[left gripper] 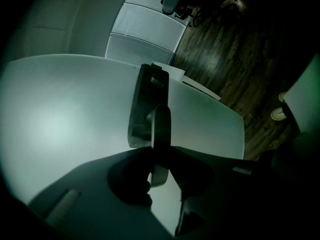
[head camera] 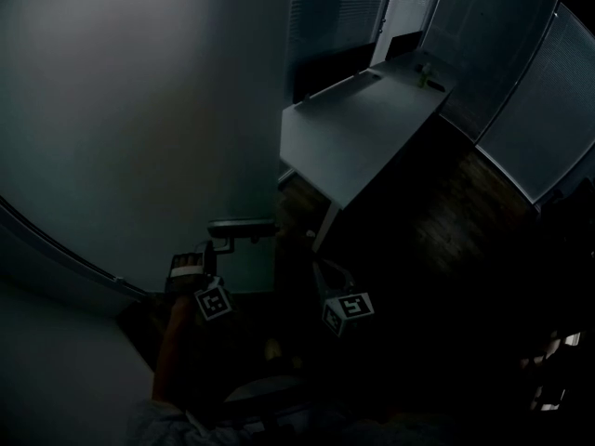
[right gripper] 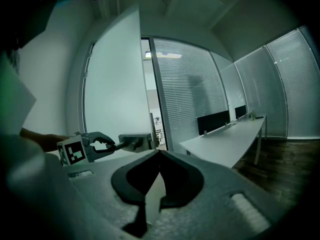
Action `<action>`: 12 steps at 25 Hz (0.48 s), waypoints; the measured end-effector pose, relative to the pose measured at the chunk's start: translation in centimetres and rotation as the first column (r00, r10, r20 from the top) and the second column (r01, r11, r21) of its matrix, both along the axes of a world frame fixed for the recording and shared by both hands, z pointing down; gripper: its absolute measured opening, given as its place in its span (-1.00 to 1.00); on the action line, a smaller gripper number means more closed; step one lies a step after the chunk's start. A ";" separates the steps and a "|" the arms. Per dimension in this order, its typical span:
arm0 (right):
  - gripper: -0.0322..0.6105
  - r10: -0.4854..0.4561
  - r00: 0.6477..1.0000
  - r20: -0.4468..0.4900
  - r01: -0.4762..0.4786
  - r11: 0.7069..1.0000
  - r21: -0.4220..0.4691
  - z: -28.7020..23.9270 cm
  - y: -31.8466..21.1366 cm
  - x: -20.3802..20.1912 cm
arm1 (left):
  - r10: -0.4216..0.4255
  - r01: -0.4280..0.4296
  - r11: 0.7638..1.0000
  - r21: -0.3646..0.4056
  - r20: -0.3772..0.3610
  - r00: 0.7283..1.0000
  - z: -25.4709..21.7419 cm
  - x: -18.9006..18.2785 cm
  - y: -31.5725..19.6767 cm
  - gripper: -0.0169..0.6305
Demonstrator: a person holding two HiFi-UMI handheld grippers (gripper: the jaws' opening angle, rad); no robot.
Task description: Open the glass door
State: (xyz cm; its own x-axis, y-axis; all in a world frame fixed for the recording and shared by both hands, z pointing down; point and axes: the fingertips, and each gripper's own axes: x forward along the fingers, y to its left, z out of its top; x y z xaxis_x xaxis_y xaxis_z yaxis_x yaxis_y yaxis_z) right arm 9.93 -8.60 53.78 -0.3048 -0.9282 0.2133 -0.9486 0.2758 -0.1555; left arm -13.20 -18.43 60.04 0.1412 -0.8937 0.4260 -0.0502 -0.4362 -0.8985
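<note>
The frosted glass door (head camera: 139, 110) fills the left of the head view, with its metal lever handle (head camera: 240, 229) at the free edge. My left gripper (head camera: 206, 249) is shut on that lever. In the left gripper view the lever (left gripper: 161, 129) runs between the jaws of the left gripper (left gripper: 160, 151), in front of the lock plate (left gripper: 144, 109). The right gripper view shows the door (right gripper: 112, 84), the lock box (right gripper: 135, 141) and the left gripper (right gripper: 111, 145) gripping the lever. My right gripper (right gripper: 159, 153) hangs beside the door edge, shut, with nothing in it.
A long white desk (head camera: 363, 128) stands just right of the door edge, with small items at its far end. Glass walls with blinds (head camera: 521, 91) enclose the dim room. Dark wood floor (head camera: 446, 221) lies beside the desk. A narrow lit gap (right gripper: 150, 89) shows past the door's edge.
</note>
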 end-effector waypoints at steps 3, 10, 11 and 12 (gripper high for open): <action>-0.89 -0.009 1.000 -0.004 0.009 1.000 0.000 -0.4 0.5 0.3 | 0.003 -0.003 1.000 -0.001 0.000 1.000 -0.2 0.2 0.2 -0.63; -0.89 -0.050 0.999 -0.013 0.050 0.999 -0.008 -0.1 2.1 -0.1 | 0.030 -0.030 0.999 0.023 -0.002 1.000 -0.2 0.2 0.5 -0.63; -0.89 -0.057 0.998 -0.013 0.057 0.998 -0.007 -0.2 2.6 -0.2 | 0.030 -0.030 0.999 0.025 -0.002 1.000 -0.3 0.2 0.9 -0.63; -0.89 -0.064 0.998 -0.013 0.064 0.998 -0.006 -0.3 3.2 -0.3 | 0.031 -0.031 0.999 0.026 -0.004 1.000 -0.3 0.1 1.3 -0.63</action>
State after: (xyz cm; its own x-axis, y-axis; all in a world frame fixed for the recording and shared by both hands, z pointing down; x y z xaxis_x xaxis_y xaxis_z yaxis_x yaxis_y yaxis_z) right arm 9.64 -5.42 53.45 -0.3609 -0.9056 0.2228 -0.9309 0.3353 -0.1449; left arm -13.08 -17.09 59.74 0.1705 -0.8995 0.4023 -0.0413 -0.4144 -0.9091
